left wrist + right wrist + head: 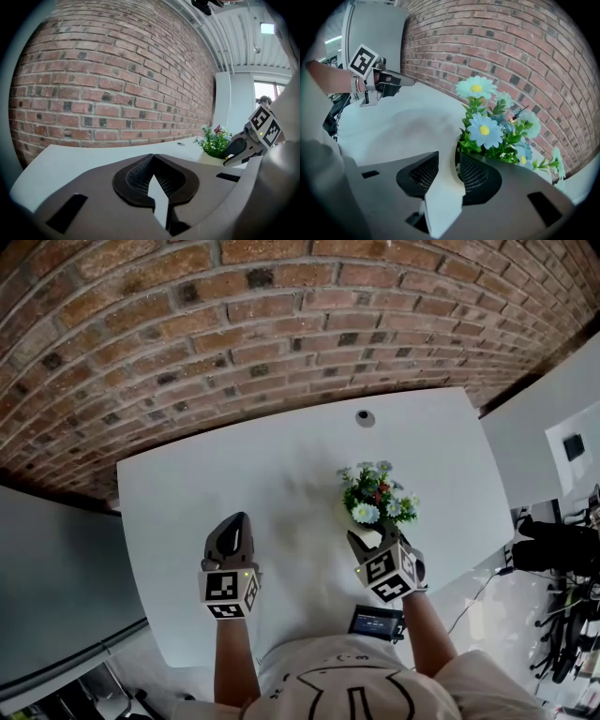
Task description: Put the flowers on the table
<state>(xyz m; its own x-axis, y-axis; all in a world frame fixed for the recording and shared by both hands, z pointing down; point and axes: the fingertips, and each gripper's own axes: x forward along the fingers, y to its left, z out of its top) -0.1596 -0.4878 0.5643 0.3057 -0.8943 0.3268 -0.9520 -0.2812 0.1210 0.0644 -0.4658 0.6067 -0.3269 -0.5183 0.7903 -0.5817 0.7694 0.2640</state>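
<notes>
A small bunch of artificial flowers (377,495) in blue, white and red stands upright in a white pot (367,534) on the white table (281,456), right of its middle. My right gripper (373,536) is at the pot's near side and points steeply down. In the right gripper view its jaws stand apart (447,157), and the flowers (485,129) rise just beyond the right jaw. The left gripper view shows those jaws (234,152) parted at the pot (208,157). My left gripper (236,519) hovers over bare table to the left, shut and empty (152,157).
A brick wall (281,324) runs behind the table's far edge. A round cable hole (365,418) sits near that edge. A second white table (534,427) stands at the right, with cables and chair bases (562,615) on the floor below it.
</notes>
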